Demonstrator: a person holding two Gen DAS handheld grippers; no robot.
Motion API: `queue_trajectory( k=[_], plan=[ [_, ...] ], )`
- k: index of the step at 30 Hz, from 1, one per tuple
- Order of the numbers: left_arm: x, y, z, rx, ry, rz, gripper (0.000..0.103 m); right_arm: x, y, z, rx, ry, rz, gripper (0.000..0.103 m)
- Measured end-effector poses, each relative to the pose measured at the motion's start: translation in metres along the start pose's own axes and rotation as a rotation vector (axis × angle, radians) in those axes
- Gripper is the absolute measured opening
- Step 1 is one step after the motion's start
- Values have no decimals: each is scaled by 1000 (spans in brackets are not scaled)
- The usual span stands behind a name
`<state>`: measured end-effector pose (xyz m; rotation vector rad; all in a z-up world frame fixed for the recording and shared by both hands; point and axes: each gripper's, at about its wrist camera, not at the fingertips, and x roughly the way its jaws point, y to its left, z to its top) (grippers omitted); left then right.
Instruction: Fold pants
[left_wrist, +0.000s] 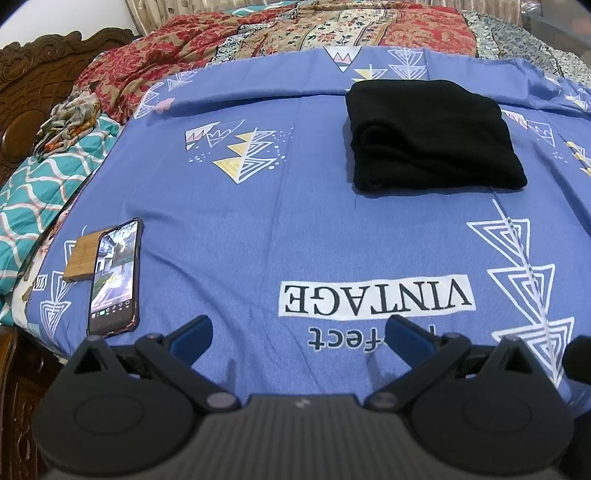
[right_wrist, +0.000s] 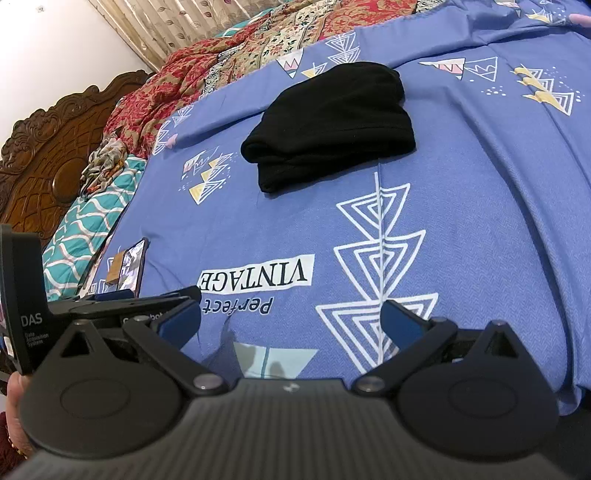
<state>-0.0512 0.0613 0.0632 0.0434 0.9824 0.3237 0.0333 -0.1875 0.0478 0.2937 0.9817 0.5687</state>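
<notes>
Black pants (left_wrist: 432, 136) lie folded into a compact rectangular stack on the blue patterned bedsheet (left_wrist: 258, 221), far from both grippers; they also show in the right wrist view (right_wrist: 328, 125). My left gripper (left_wrist: 299, 332) is open and empty, low over the near edge of the sheet by the "VINTAGE" print. My right gripper (right_wrist: 291, 317) is open and empty, also near the front edge. The left gripper's body (right_wrist: 110, 299) shows at the left of the right wrist view.
A phone (left_wrist: 116, 273) with a lit screen lies on a small wooden block (left_wrist: 79, 258) at the sheet's left edge. A red floral quilt (left_wrist: 258, 33) is bunched at the back, a teal blanket (left_wrist: 48, 184) and carved wooden headboard (left_wrist: 33, 74) at the left.
</notes>
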Motion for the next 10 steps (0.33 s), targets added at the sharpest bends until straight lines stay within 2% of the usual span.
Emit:
queue_trajectory(
  k=[8,10],
  plan=[
    [-2,-4,-2,12,0,-42,103,0,0,0,-1,1,0,103],
    [-3,-4,-2,9,-5,-76,103,0,0,0,-1,0,1,103]
  ],
)
